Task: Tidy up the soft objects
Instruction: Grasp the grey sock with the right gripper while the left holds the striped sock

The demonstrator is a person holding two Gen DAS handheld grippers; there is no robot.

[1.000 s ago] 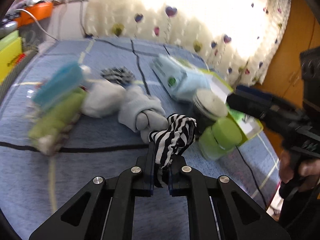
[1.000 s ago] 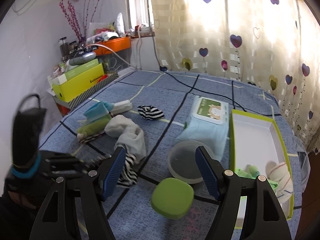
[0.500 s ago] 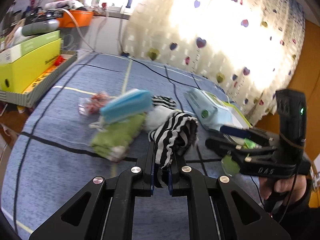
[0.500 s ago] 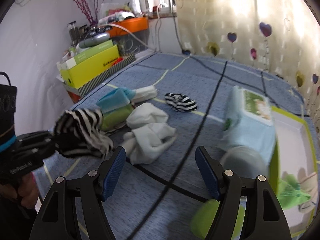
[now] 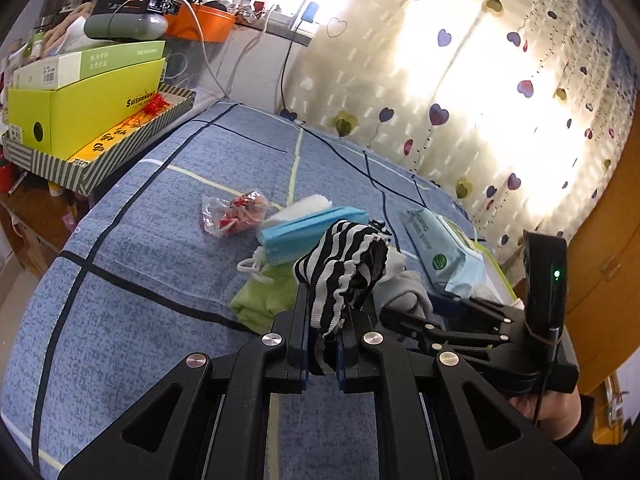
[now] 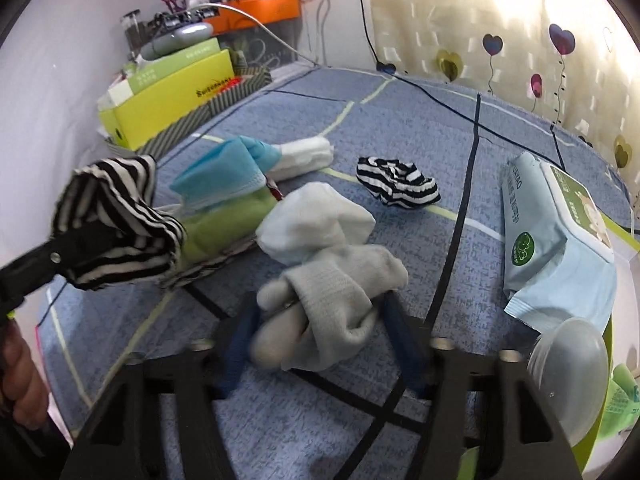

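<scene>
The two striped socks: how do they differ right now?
The striped sock in the left gripper is pinched and lifted off the bed; the other striped sock lies crumpled on the blue bedspread, untouched. The held one hangs stretched; the lying one is bunched. Both share black-and-white stripes.

I log one bed, blue cover with dark and pale lines. Lying on it: grey sock bundle, white sock, striped sock, blue masks over a green cloth, white roll, wipes pack, clear packet.
</scene>
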